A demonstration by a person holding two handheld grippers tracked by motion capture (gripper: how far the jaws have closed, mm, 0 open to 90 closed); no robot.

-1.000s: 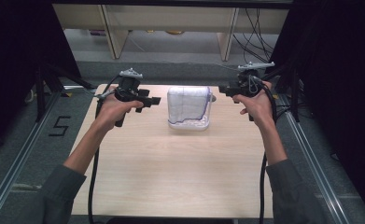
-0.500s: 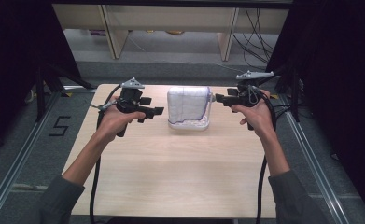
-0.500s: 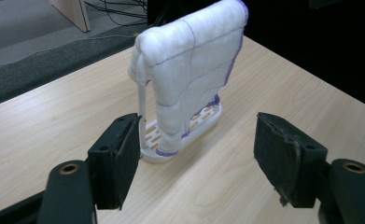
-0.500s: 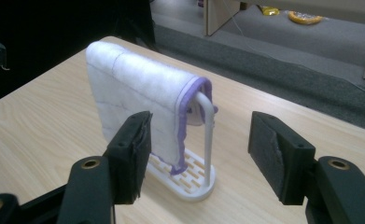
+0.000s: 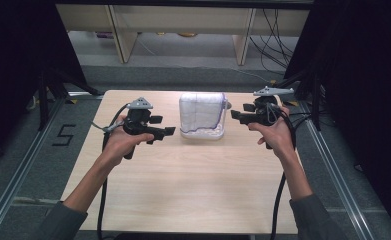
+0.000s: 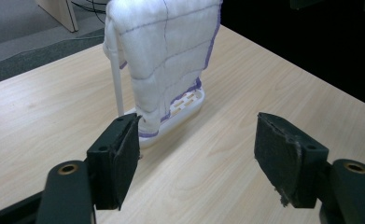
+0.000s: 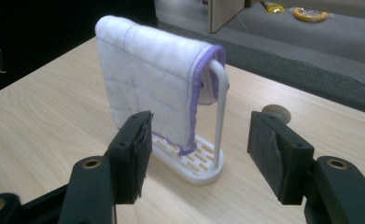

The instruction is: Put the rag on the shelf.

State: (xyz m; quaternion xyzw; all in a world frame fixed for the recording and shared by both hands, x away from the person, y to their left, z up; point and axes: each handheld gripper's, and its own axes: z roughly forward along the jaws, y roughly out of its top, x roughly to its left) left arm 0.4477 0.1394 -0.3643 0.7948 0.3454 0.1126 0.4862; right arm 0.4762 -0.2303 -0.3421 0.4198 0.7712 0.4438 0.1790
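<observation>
High view: both forearms come in over the wood counter, left gripper and right gripper each with jaws released after just opening, nothing between them. Past them, mid-counter toward the far edge, a white cloth hangs over a small rack, grippers flanking it without touching.

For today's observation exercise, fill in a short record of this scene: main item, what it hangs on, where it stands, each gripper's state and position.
Main item: white cloth with purple edging
Hangs on: white rack with a slotted base, cloth draped over its top bar
Stands on: wooden table, toward the far edge
Left gripper: jaws open, nothing between them, pointed at the cloth from its left, not touching
Right gripper: jaws open, nothing between them, pointed at the cloth from its right, not touching
</observation>
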